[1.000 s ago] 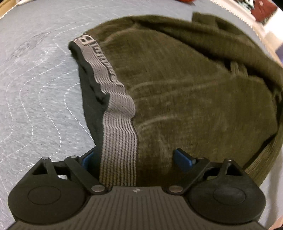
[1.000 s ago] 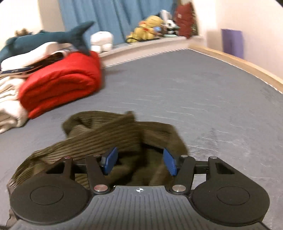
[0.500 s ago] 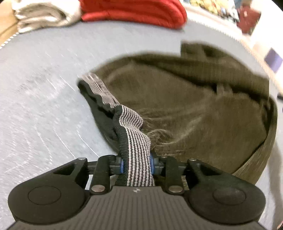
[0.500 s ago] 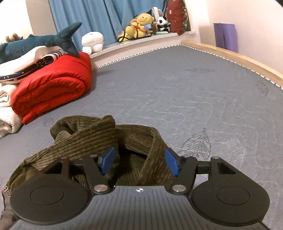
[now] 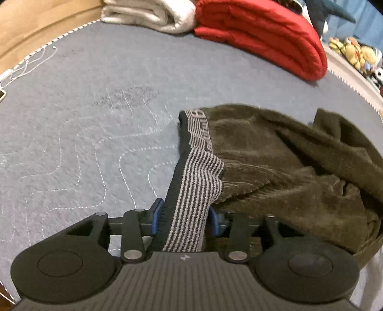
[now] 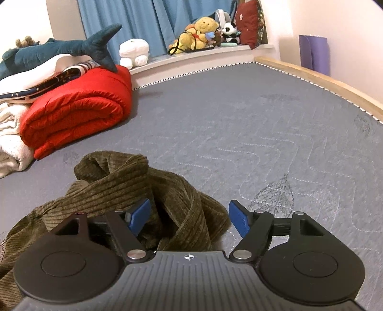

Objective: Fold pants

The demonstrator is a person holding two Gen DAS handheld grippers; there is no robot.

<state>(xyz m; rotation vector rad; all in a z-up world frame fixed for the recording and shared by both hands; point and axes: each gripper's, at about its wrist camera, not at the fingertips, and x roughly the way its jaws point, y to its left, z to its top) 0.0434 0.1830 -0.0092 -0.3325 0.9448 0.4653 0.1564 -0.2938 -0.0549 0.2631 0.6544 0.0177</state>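
— On the grey mattress (image 5: 79,114), left view: olive corduroy pants (image 5: 287,167) heaped to the right; striped waistband (image 5: 196,191) lifted off the bed, running back between the left tongs (image 5: 184,216).
— Clamped?
— Clamped on the waistband, though just eased wider. Beyond, red quilt (image 5: 263,33) and pale folded blanket (image 5: 148,14).
— Right view?
— Right tongs (image 6: 189,219) apart, just been widening, a twisted roll of pants (image 6: 134,191) between the blue pads (image 6: 140,215), unpressed. Plush shark (image 6: 59,50) atop the bedding.
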